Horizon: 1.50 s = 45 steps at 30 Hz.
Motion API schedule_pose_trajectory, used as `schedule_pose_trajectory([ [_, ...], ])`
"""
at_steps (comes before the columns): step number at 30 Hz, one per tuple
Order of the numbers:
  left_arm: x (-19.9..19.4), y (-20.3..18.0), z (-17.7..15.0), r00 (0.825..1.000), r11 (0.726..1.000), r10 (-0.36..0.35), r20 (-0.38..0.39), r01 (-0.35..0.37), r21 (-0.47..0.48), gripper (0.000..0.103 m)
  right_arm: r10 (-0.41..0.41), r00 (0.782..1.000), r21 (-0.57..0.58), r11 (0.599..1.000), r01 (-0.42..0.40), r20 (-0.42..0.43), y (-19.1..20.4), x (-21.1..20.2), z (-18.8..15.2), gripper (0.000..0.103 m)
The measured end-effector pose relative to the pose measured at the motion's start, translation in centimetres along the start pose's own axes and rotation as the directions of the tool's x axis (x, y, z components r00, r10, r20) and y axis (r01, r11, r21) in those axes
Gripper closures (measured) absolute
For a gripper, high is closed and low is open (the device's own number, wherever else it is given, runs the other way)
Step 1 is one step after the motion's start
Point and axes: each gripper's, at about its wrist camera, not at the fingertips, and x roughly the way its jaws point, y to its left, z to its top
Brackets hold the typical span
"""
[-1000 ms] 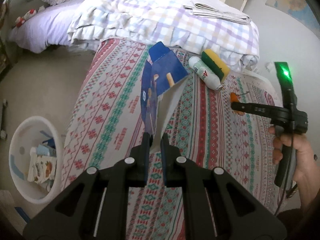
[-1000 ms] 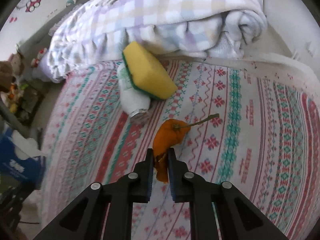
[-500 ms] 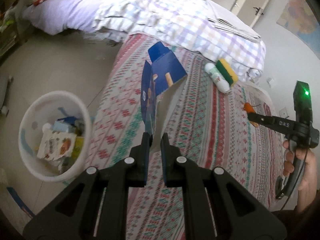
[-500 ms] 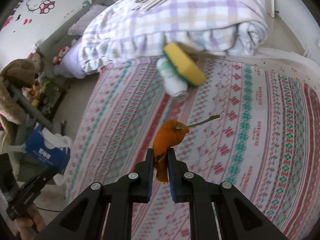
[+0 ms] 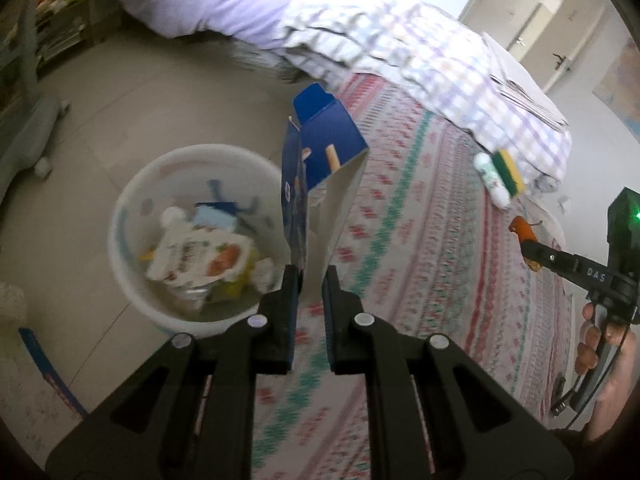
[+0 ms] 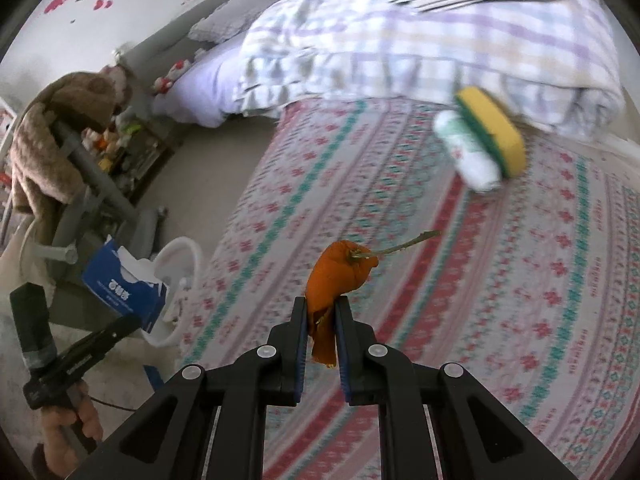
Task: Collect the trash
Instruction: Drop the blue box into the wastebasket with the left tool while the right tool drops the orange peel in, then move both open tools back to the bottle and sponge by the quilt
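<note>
Both grippers are matte black, each arm studded with round silver screws. The right gripper (image 5: 530,246) carries white "DAS" lettering, a green light, and a thin black cable. The left gripper (image 6: 138,322) has grey tape around its handle.

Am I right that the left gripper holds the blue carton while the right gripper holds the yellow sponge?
Not quite: the right gripper holds an orange peel, as the right wrist view shows; the yellow sponge lies on the bed. The left gripper does hold the blue carton.

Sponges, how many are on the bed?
1. The sponge lies on a white bottle by the folded quilt. More could hide under the quilt.
</note>
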Motion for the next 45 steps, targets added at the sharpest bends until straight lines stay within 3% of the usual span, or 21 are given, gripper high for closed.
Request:
schedule_pose_trajectory([
  [8, -0.4, 3.6, 0.3, 0.998, 0.998, 0.059, 0.006, -0.059, -0.035, 0.084, 0.031, 0.999, -0.065, 0.997, -0.034, -0.040, 4.5, 2.9, -0.2, 0.089],
  [9, -0.4, 4.0, 0.3, 0.998, 0.997, 0.068, 0.002, -0.067, -0.041, 0.080, 0.039, 0.998, -0.080, 0.996, -0.042, -0.044, 5.2, 3.3, -0.3, 0.089],
  [11, -0.5, 4.7, 0.4, 0.998, 0.996, 0.070, -0.008, -0.070, -0.061, 0.054, 0.046, 0.998, -0.100, 0.994, -0.051, -0.048, 6.2, 3.7, -0.4, 0.089],
  [13, -1.0, 5.4, 0.2, 0.996, 0.993, 0.091, -0.006, -0.091, -0.079, 0.038, 0.052, 0.997, -0.128, 0.990, -0.058, -0.056, 7.6, 4.5, -0.6, 0.089],
  [20, -2.4, 7.4, 0.0, 0.978, 0.976, 0.205, -0.030, -0.207, -0.074, 0.016, 0.070, 0.994, -0.193, 0.978, -0.086, -0.086, 11.2, 6.8, -1.4, 0.089],
  [24, -3.0, 8.6, -0.1, 0.963, 0.960, 0.269, -0.024, -0.271, -0.074, 0.010, 0.101, 0.988, -0.221, 0.967, -0.124, -0.116, 14.1, 8.2, -2.0, 0.089],
  [30, -3.8, 10.1, -0.5, 0.954, 0.951, 0.299, -0.019, -0.300, -0.074, 0.007, 0.132, 0.982, -0.255, 0.953, -0.163, -0.137, 18.1, 10.3, -2.6, 0.089],
  [37, -4.6, 11.5, -0.7, 0.957, 0.952, 0.288, -0.018, -0.289, -0.100, 0.007, 0.103, 0.986, -0.270, 0.953, -0.135, -0.130, 20.3, 12.4, -2.4, 0.086],
  [38, -4.6, 11.6, -0.7, 0.958, 0.952, 0.287, -0.019, -0.288, -0.102, 0.007, 0.095, 0.987, -0.258, 0.958, -0.127, -0.131, 20.3, 12.7, -2.3, 0.083],
  [40, -4.6, 11.8, -0.6, 0.958, 0.953, 0.285, -0.020, -0.286, -0.105, 0.007, 0.075, 0.988, -0.236, 0.966, -0.106, -0.136, 20.1, 13.0, -2.0, 0.068],
  [41, -4.6, 11.8, -0.6, 0.959, 0.953, 0.283, -0.021, -0.284, -0.105, 0.007, 0.072, 0.988, -0.217, 0.971, -0.100, -0.135, 19.9, 13.0, -1.9, 0.048],
  [42, -4.6, 11.8, -0.6, 0.960, 0.954, 0.280, -0.022, -0.281, -0.106, 0.007, 0.077, 0.989, -0.206, 0.973, -0.101, -0.124, 19.6, 12.6, -1.8, 0.036],
  [45, -4.7, 11.8, -0.6, 0.961, 0.955, 0.276, -0.021, -0.277, -0.105, 0.007, 0.088, 0.992, -0.208, 0.972, -0.106, -0.094, 19.1, 11.6, -1.7, 0.036],
])
